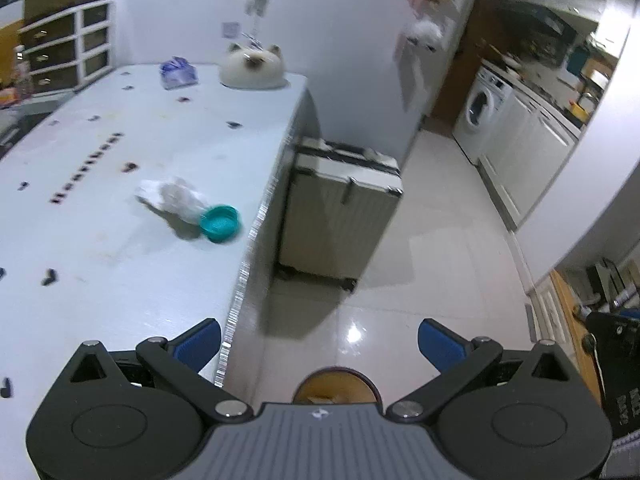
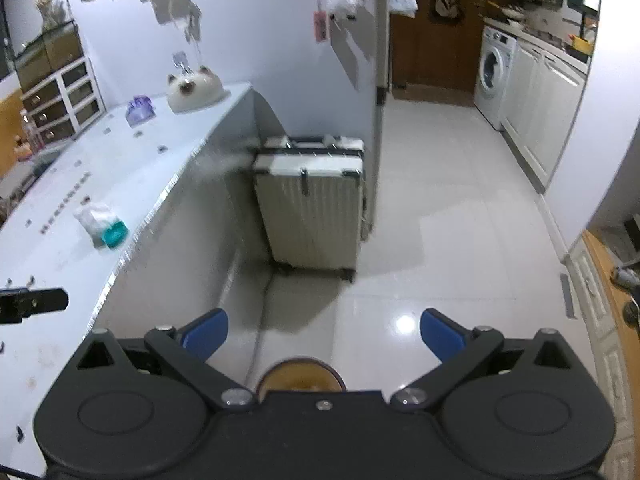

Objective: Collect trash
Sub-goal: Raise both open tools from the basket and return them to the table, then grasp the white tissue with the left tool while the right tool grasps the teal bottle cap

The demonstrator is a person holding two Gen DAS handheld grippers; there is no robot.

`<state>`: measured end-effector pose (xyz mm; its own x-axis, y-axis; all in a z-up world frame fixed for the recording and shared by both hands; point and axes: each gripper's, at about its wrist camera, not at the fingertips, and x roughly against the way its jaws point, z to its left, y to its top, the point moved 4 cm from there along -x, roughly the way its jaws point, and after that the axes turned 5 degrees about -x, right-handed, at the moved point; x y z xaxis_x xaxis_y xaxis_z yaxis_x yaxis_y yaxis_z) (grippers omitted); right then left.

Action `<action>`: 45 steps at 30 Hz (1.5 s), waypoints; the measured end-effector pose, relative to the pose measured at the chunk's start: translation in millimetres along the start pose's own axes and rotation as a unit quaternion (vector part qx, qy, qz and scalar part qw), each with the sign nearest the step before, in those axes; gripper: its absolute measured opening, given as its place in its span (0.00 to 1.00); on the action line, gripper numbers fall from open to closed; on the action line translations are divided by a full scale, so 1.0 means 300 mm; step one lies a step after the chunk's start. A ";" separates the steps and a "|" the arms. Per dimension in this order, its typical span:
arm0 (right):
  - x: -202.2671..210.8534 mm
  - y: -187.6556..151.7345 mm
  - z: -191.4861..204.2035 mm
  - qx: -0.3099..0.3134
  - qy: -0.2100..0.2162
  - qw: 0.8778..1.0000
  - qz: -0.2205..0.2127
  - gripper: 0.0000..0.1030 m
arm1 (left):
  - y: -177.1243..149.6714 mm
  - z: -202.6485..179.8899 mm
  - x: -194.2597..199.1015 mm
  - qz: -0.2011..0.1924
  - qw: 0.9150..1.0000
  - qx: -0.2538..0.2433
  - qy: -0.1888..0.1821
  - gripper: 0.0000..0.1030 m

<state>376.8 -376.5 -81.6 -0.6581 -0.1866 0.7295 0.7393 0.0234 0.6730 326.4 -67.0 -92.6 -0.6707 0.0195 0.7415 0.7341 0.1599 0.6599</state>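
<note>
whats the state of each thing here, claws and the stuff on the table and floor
left claw: open, empty
right claw: open, empty
crumpled wrapper: lying on the table, near its edge
teal lid: tipped against the wrapper
suitcase: upright on the floor, shut
washing machine: door shut

Crumpled white wrapper point(image 1: 174, 197) touching teal cap point(image 1: 219, 223), near table edge point(image 1: 256, 216).

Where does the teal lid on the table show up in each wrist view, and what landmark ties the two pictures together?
Left wrist: the teal lid lies left of centre, near the table's right edge, against the crumpled white wrapper.
Right wrist: the same lid sits far left at mid-height, smaller, again by the table edge and touching the wrapper.
Shared landmark: the white suitcase standing on the floor beside the table.
</note>
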 end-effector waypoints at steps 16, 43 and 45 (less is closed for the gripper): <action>-0.109 0.235 0.372 0.083 0.083 0.992 -0.055 1.00 | 0.148 0.312 0.047 -0.046 0.997 0.040 0.037 1.00; -0.638 0.153 0.882 0.076 0.141 0.986 0.037 0.70 | 0.370 0.616 -0.456 -0.001 0.999 -0.008 -0.037 1.00; -0.653 0.143 0.879 0.072 0.140 0.987 0.042 0.70 | 0.366 0.610 -0.513 0.013 0.999 -0.008 -0.038 1.00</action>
<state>499.8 -80.1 -163.5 -0.5148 -0.4418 0.7347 0.7488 0.1857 0.6363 490.8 128.3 -156.6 -0.6571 0.0986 0.7473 0.7526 0.1419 0.6430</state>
